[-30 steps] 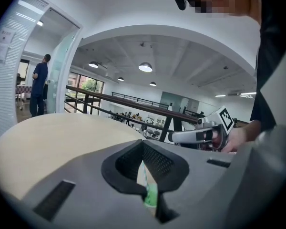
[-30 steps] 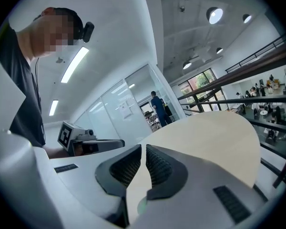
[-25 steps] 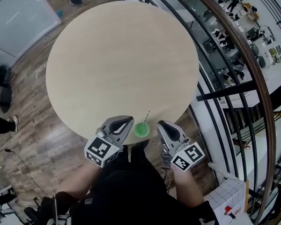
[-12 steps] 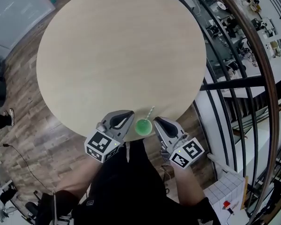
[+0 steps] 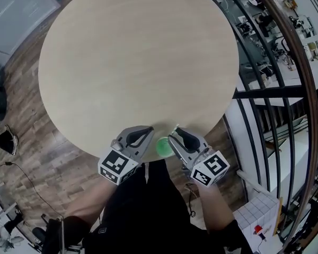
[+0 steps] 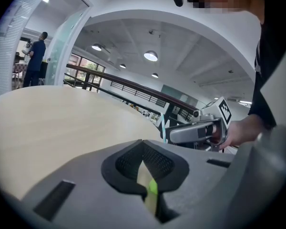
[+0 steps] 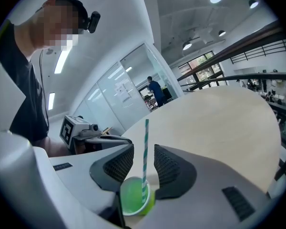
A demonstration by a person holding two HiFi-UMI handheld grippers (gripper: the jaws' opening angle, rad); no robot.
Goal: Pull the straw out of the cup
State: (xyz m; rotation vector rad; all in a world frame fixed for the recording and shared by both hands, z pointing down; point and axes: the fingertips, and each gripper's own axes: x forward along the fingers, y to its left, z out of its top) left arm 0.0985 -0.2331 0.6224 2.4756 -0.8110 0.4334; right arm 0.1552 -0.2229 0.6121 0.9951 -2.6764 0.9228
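Straw (image 7: 146, 137): thin, teal-and-white striped, looks like paper. Judging it light, easy to crush, and it should slide out with little pull. It stands near upright in a small green cup (image 7: 131, 198) at the near edge of the table (image 5: 138, 62). The cup looks light too and may lift or tip with the straw. Take the straw mid-shaft above the rim, squeeze gently, pull along its axis.

Right hand-held gripper (image 7: 143, 151): jaws apart, 1 each side of the straw, no contact that I can see.

Left hand-held gripper (image 6: 142, 142): jaws together, empty, just beside the cup.
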